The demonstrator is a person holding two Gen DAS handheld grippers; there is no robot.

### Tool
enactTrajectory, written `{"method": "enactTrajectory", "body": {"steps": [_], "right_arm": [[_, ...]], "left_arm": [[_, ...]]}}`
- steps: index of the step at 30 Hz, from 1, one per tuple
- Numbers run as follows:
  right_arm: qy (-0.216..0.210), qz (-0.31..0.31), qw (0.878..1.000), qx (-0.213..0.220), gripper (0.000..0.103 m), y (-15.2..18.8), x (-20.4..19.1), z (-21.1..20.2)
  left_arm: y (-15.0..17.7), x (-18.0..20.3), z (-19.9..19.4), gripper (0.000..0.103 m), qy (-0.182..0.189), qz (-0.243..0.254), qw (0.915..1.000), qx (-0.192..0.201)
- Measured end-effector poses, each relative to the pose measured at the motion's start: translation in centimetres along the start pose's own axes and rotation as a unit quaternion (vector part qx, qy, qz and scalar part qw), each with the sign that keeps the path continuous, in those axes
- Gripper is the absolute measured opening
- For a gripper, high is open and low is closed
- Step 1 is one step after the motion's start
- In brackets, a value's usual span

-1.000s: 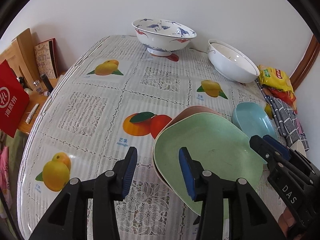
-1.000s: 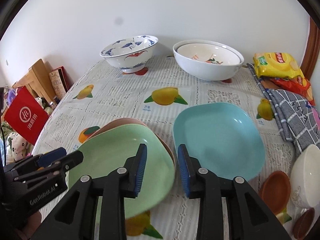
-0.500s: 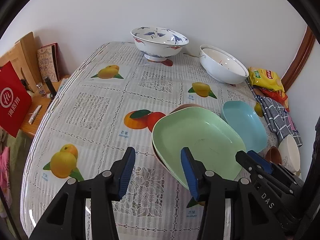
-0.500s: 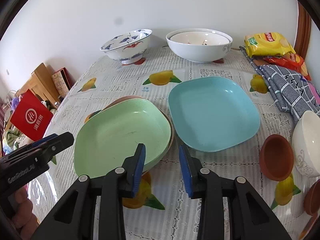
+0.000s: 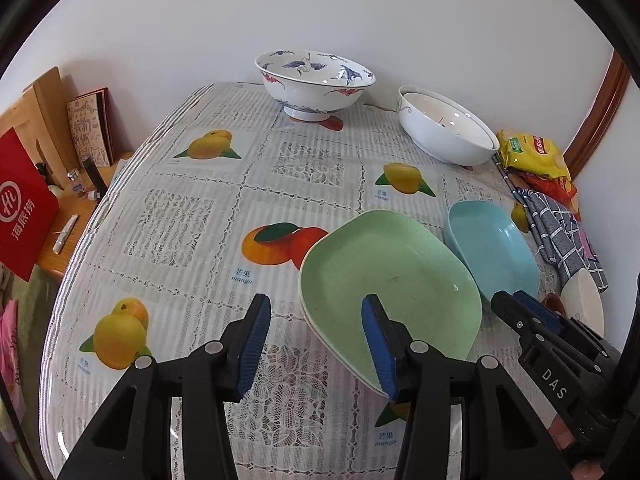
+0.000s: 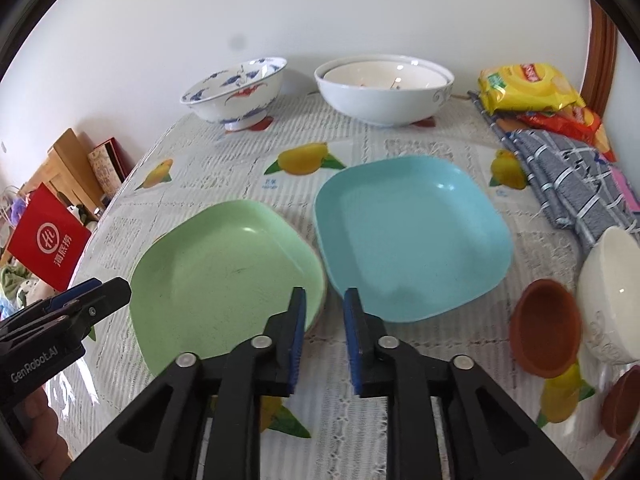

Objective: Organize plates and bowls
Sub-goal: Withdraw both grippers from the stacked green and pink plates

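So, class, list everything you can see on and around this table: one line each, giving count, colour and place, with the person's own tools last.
green plate: 1, pale green, near left, on a barely visible pinkish plate
blue plate: 1, light blue, right of the green one
patterned bowl: 1, white with blue and red, far left
white bowls: 2 nested, far centre
cream bowl: 1, right edge
brown dishes: 2, near right
snack packets: yellow and red, far right corner
checked cloth: 1, grey, right side
red bag: 1, beside the table, left
left claw: open, black with blue pads
right claw: open, same colours
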State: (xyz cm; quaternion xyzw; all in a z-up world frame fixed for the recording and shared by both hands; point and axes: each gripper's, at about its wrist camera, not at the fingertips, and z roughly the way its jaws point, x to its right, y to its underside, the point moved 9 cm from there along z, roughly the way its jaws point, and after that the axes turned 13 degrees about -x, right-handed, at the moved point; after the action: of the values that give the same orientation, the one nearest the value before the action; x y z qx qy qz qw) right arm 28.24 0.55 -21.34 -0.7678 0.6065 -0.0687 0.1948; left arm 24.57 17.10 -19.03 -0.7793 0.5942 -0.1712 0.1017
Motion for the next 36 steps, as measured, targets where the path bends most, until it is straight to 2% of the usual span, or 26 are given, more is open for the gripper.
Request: {"method": "enactTrajectory", "body": {"steps": [2, 8, 13, 17, 21, 29, 36], "right_arm": [[0.013, 0.0, 1.0, 0.014, 0.043, -0.1, 0.8, -1.2], [0.057, 0.017, 0.997, 0.056, 0.051, 0.4, 4.5, -5.6], [0.064, 0.039, 0.995, 0.069, 0.052, 1.7, 7.3, -8.6], [0.076, 0.064, 0.991, 0.09, 0.052, 3.3, 9.5, -11.2], [0.057, 0.079, 0.991, 0.087, 0.056, 5.0, 10.7, -13.0], [0.051, 0.079, 0.991, 0.101, 0.057, 7.5, 11.3, -15.5], [0.036, 0.067, 0.993, 0.085, 0.057, 8.8, 10.7, -15.3]], "left_arm": [[0.0, 0.6, -0.4, 0.045, 0.002, 0.003, 1.0, 0.003], [0.2, 3.2, -2.6, 0.045, 0.006, 0.022, 0.9995, 0.022], [1.0, 5.3, -5.3, 0.05, 0.018, 0.033, 0.9984, 0.041], [2.2, 6.2, -7.3, 0.05, 0.012, 0.031, 0.998, 0.053], [3.3, 6.7, -8.7, 0.051, 0.006, 0.033, 0.9974, 0.064], [4.7, 7.6, -10.4, 0.051, 0.003, 0.036, 0.9963, 0.078], [6.4, 7.7, -11.1, 0.051, 0.007, 0.033, 0.996, 0.082]]}}
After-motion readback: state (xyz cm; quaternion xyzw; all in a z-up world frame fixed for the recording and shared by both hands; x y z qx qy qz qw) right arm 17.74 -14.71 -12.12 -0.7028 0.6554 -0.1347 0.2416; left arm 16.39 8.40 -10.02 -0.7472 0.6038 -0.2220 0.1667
